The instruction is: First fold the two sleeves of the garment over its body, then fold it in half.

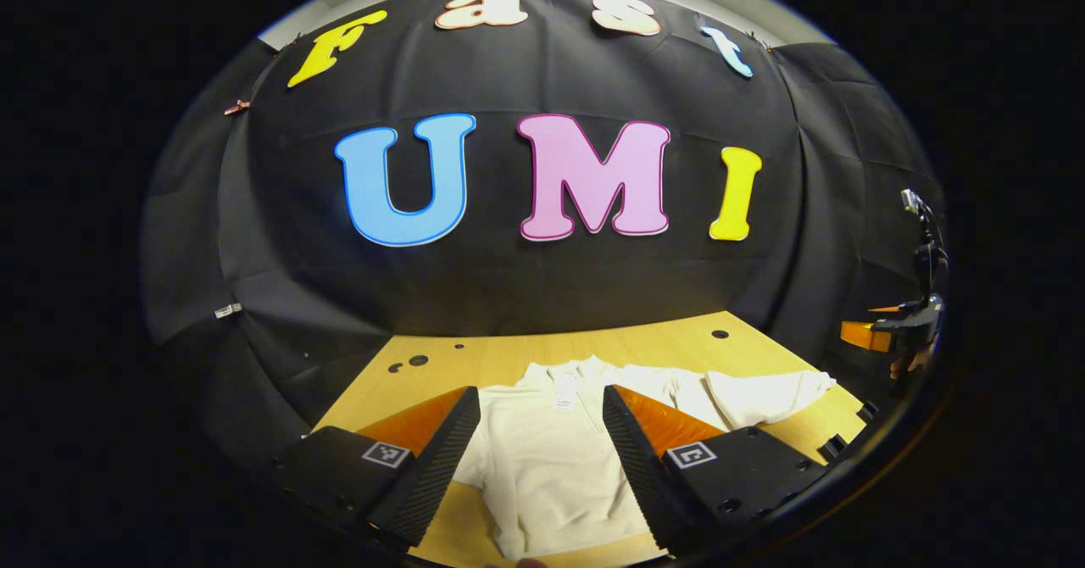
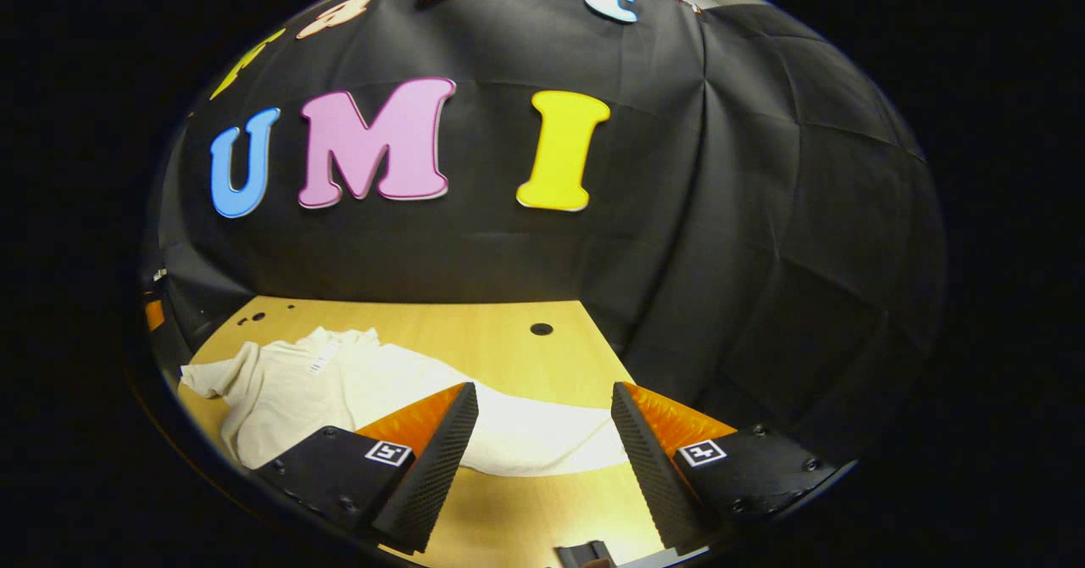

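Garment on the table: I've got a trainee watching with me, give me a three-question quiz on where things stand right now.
1. True or false: the left gripper is shut on the garment.
2. The sleeve seen between the right gripper's fingers is: A) folded over the garment's body, B) spread out flat on the table, C) hanging off the table edge.
3. What does the garment lie on?

Key
1. False: both fingers stand apart above the cloth, holding nothing.
2. B: it stretches sideways, away from the body, on the wood.
3. A light wooden table with small dark holes in it.
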